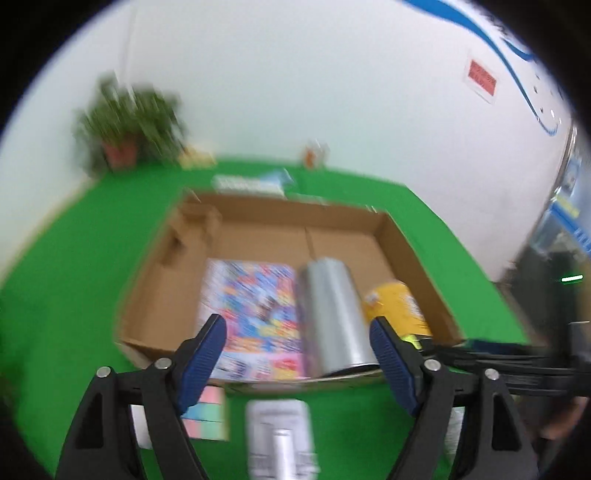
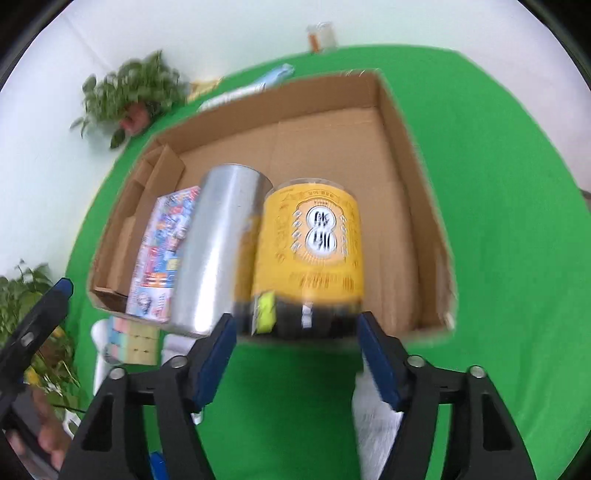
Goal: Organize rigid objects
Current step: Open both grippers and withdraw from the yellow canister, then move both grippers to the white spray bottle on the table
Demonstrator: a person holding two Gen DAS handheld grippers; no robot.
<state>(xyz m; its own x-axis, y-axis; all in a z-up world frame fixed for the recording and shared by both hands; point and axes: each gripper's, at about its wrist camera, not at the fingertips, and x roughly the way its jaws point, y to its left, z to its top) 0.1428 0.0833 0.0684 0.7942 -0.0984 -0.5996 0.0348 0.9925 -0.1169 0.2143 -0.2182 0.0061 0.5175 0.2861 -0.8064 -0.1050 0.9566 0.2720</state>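
Note:
An open cardboard box (image 1: pixel 406 251) (image 2: pixel 417 155) lies on the green table. In it lie a colourful flat box (image 1: pixel 255 314) (image 2: pixel 162 251), a silver cylinder (image 1: pixel 332 314) (image 2: pixel 218 247) and a yellow can (image 1: pixel 397 302) (image 2: pixel 314 254). My left gripper (image 1: pixel 297 332) is open just in front of the box's near wall, the silver cylinder between its fingers' line, not gripped. My right gripper (image 2: pixel 295 325) is open, its fingertips either side of the yellow can's dark near end; contact cannot be told.
A pastel cube (image 1: pixel 207 413) (image 2: pixel 136 339) and a white item (image 1: pixel 280 435) lie on the table before the box. A potted plant (image 1: pixel 125 122) (image 2: pixel 133 96), a small jar (image 1: pixel 316 151) (image 2: pixel 323 35) and flat packets (image 1: pixel 251 182) stand beyond it, by the wall.

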